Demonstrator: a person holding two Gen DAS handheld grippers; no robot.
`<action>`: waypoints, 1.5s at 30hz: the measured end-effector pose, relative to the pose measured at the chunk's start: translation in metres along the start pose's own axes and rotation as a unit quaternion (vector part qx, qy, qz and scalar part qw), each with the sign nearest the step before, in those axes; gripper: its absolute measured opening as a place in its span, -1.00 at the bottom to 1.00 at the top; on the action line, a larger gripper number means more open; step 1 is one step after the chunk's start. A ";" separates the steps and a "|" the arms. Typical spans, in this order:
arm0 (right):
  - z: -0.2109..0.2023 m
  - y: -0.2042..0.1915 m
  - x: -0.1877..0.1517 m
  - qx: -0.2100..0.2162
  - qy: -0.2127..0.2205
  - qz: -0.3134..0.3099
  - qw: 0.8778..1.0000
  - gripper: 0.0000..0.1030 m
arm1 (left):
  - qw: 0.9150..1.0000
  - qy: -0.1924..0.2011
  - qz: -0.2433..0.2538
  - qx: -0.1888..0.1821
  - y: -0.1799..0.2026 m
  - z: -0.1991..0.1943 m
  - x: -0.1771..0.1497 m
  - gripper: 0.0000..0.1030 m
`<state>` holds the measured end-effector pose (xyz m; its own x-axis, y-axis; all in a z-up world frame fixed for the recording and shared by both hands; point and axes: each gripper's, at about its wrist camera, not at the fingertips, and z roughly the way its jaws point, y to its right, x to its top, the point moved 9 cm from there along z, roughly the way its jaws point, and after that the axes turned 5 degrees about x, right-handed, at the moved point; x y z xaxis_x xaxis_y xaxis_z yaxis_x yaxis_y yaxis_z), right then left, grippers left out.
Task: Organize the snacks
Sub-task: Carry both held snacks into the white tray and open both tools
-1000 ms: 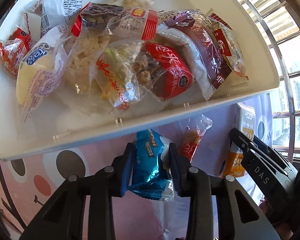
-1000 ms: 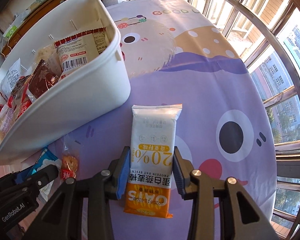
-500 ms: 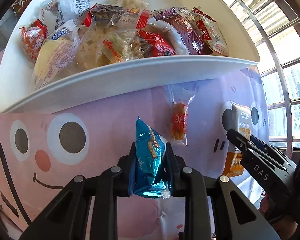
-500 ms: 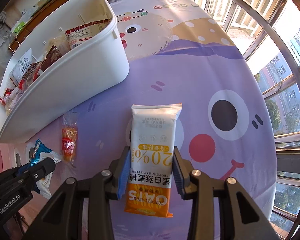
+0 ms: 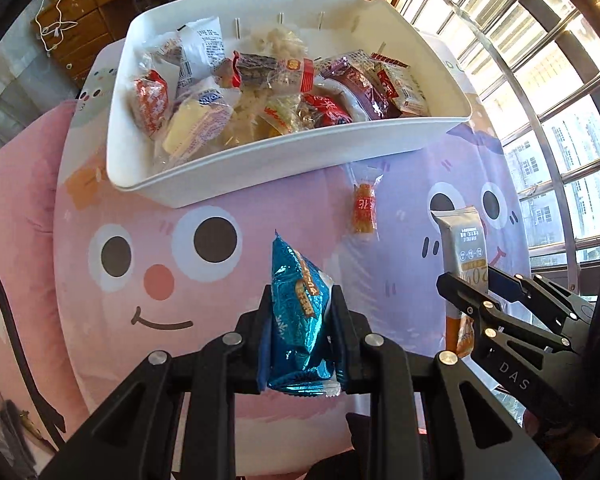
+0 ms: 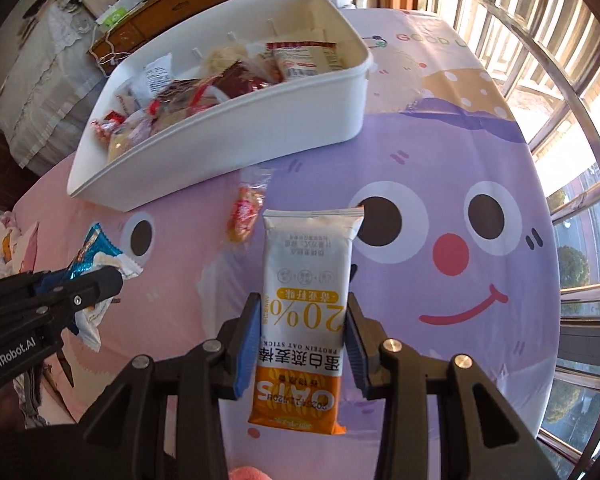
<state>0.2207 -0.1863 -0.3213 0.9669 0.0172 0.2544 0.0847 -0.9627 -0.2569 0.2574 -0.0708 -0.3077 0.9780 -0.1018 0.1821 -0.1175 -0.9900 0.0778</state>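
My left gripper (image 5: pixel 300 312) is shut on a shiny blue snack packet (image 5: pixel 298 320), held up above the cartoon tablecloth. My right gripper (image 6: pixel 303 320) is shut on a white and orange oat stick packet (image 6: pixel 304 300), also lifted off the cloth. Each gripper shows in the other's view: the right gripper (image 5: pixel 478 292) with the oat stick packet (image 5: pixel 462 240), the left gripper (image 6: pixel 112 276) with the blue snack packet (image 6: pixel 94 250). A white bin (image 5: pixel 284 160) full of several wrapped snacks stands beyond both. One small orange snack (image 5: pixel 365 208) in clear wrap lies on the cloth just in front of the bin.
The tablecloth (image 6: pixel 440 184) with pink and purple cartoon faces covers the table. Barred windows (image 5: pixel 540 80) run along the right side. A wooden cabinet (image 6: pixel 172 12) stands behind the white bin (image 6: pixel 236 132). The small orange snack (image 6: pixel 244 216) lies between the two grippers.
Both grippers have lifted up and back from the bin, carrying their packets; the bin now looks smaller and farther. The left jaws have pressed tighter on the blue packet.
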 end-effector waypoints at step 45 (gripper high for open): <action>-0.043 -0.095 0.183 0.006 0.192 -0.062 0.979 0.01 | 0.994 0.094 0.031 -0.035 -0.107 -0.067 0.159 -0.41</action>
<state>0.3788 -0.1036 -0.2101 0.7868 0.0295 0.6166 0.2013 -0.9565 -0.2111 0.4140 0.0251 -0.2213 0.9197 -0.1363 0.3682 -0.1953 -0.9724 0.1277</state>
